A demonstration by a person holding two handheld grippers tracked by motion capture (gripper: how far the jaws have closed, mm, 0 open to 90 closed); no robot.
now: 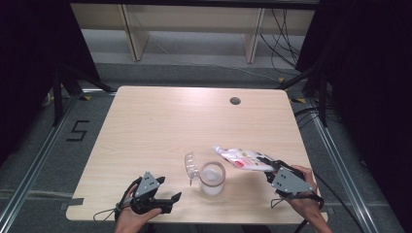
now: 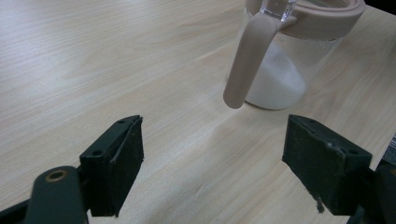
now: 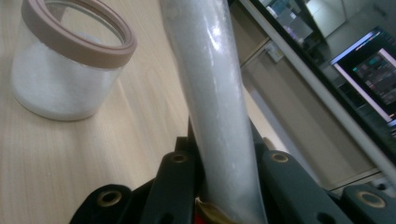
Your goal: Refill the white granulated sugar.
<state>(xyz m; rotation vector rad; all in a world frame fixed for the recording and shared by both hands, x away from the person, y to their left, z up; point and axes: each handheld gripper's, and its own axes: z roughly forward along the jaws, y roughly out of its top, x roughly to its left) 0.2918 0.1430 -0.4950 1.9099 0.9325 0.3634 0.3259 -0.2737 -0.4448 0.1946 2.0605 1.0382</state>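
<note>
A clear jar (image 1: 212,178) with a beige rim stands near the table's front middle, holding white powder; its hinged lid (image 1: 191,167) hangs open to the left. In the left gripper view the jar (image 2: 285,70) stands just ahead of the jaws, and in the right gripper view the jar (image 3: 70,70) is at the upper left. My right gripper (image 1: 268,166) is shut on a white printed pouch (image 1: 241,158), which lies nearly level, its top pointing left toward the jar. The pouch (image 3: 217,102) runs up between the jaws. My left gripper (image 1: 170,201) stands open, nothing between its jaws.
The wooden table (image 1: 160,121) has a round cable hole (image 1: 235,101) at the back right. A pale shelf frame (image 1: 194,24) stands on the floor behind it. Dark curtains flank both sides, with cables (image 1: 311,116) at the right.
</note>
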